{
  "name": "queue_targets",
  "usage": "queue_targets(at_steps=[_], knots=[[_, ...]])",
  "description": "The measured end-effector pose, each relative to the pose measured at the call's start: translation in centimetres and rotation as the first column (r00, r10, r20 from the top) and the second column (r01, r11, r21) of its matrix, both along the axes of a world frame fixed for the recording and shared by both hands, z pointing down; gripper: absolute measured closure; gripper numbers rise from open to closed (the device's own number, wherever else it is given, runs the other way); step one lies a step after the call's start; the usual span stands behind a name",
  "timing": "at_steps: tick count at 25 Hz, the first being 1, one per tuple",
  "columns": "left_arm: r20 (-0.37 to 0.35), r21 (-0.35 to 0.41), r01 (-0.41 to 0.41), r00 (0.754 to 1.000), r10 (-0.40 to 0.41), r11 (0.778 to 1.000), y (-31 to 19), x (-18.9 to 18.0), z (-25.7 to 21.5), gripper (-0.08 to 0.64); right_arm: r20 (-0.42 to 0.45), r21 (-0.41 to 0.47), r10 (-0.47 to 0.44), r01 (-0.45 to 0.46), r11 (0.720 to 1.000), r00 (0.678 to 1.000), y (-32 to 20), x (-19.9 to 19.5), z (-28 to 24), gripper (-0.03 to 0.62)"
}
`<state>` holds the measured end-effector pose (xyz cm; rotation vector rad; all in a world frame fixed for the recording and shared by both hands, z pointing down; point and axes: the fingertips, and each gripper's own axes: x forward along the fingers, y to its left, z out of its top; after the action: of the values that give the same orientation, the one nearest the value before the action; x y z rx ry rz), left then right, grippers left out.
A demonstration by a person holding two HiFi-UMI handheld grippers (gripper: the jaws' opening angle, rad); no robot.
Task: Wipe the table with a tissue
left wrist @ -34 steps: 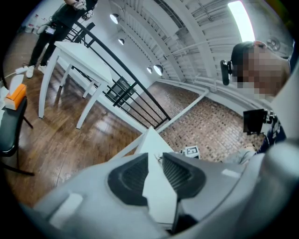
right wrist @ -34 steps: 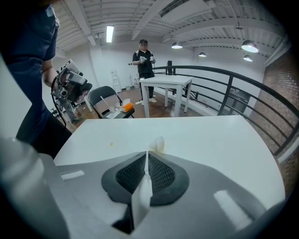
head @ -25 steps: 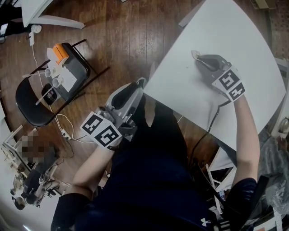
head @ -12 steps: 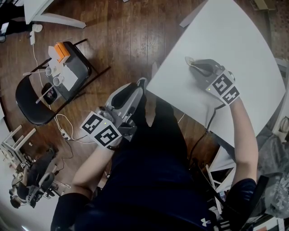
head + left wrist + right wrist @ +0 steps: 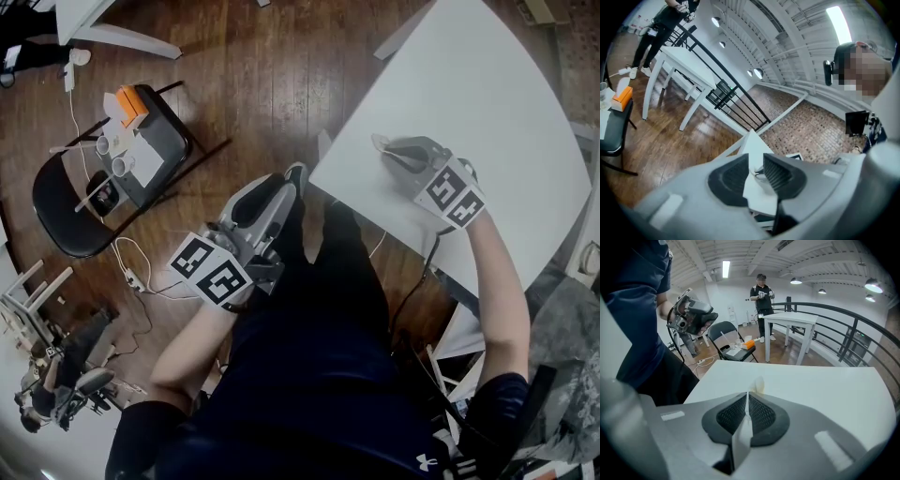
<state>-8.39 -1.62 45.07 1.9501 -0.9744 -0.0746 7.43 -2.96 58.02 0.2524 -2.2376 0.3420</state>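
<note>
My right gripper [image 5: 382, 146] rests low on the white table [image 5: 506, 103] near its left corner, shut on a white tissue [image 5: 377, 141]. In the right gripper view the tissue [image 5: 758, 383] is pinched flat between the dark pads and its end pokes out past the right gripper [image 5: 747, 398] onto the table [image 5: 820, 385]. My left gripper [image 5: 292, 174] hangs off the table beside the person's body, pointing at the table corner. In the left gripper view its jaws stand a little apart around the left gripper [image 5: 754, 163], holding nothing; the white table corner [image 5: 751, 143] shows through the gap.
A black folding chair [image 5: 66, 211] on the wooden floor at left carries an orange box [image 5: 128, 101] and cups. Cables [image 5: 136, 267] lie on the floor. Another white table [image 5: 792, 318], a railing [image 5: 855, 336] and a standing person [image 5: 762, 301] are farther off.
My right gripper has slid with the tissue across the table toward its left corner. The left gripper has stayed where it was.
</note>
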Motion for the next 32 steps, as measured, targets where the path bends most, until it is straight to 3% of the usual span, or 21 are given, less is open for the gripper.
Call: queue_targets(at_steps=[10, 18, 23, 26, 32], knots=[[-0.004, 0.0, 0.006, 1.0, -0.006, 1.0, 0.4, -0.6, -0.1, 0.465, 0.002, -0.025, -0.034, 0.034, 0.999, 0.999, 2.6, -2.0, 0.1, 0.574], [-0.011, 0.002, 0.006, 1.0, -0.006, 1.0, 0.0, -0.4, -0.3, 0.465, -0.008, -0.033, -0.149, 0.148, 0.988, 0.989, 6.0, -4.5, -0.1, 0.574], [-0.01, 0.01, 0.001, 1.0, -0.001, 1.0, -0.2, 0.0, -0.7, 0.465, -0.01, -0.026, -0.158, 0.157, 0.987, 0.987, 6.5, -4.7, -0.1, 0.574], [-0.011, 0.013, -0.001, 1.0, 0.001, 1.0, -0.3, 0.1, -0.9, 0.465, 0.017, -0.031, -0.118, 0.119, 0.992, 0.993, 6.4, -4.6, -0.6, 0.574], [-0.018, 0.024, -0.016, 1.0, 0.016, 1.0, -0.7, 0.3, -1.5, 0.465, 0.168, -0.095, 0.125, -0.11, 0.989, 0.978, 5.0, -3.8, -3.8, 0.574]])
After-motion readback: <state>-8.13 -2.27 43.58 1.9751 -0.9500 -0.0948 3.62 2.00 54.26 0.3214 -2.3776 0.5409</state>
